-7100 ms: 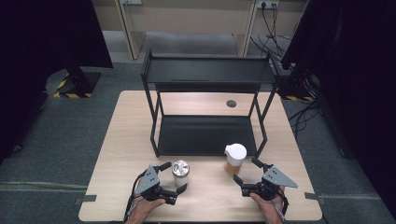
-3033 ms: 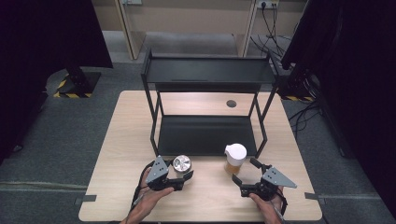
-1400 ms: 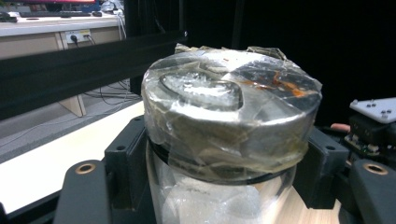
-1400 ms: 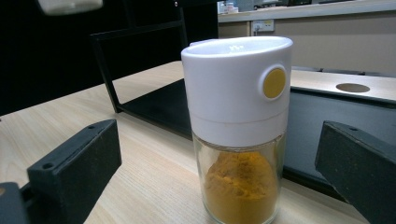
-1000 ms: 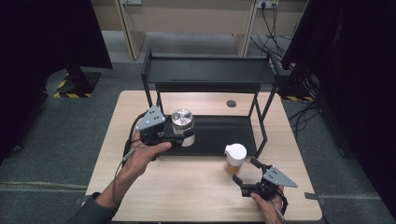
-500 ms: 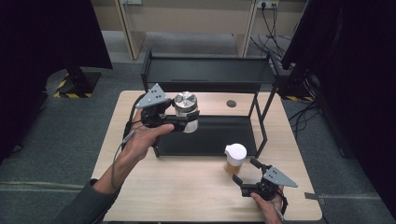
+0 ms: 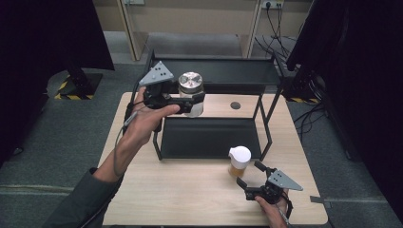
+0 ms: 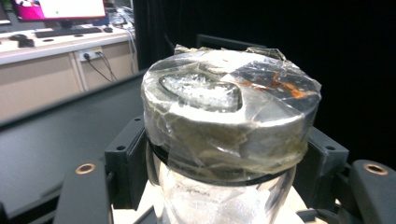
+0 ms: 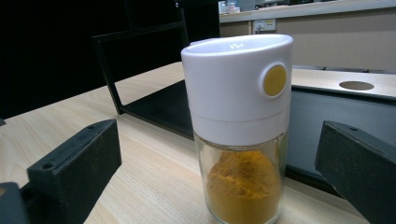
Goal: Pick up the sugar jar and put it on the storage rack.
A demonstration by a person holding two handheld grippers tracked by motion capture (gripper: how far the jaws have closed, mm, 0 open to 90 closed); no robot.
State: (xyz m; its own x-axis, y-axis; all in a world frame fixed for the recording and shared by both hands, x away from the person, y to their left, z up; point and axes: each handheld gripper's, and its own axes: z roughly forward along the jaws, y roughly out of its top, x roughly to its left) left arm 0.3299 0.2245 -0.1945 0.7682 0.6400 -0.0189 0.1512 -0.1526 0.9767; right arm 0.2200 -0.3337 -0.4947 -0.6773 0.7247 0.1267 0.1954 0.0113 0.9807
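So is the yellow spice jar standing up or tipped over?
Standing up. The spice jar sits on its base on the table, white cap on top, between the open right gripper's jaws, untouched.

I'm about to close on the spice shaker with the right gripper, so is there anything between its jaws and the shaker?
Nothing visible. The right gripper sits open on the table just behind the spice shaker; in the right gripper view the shaker stands upright between the two jaws, with only bare table in the gaps on either side.
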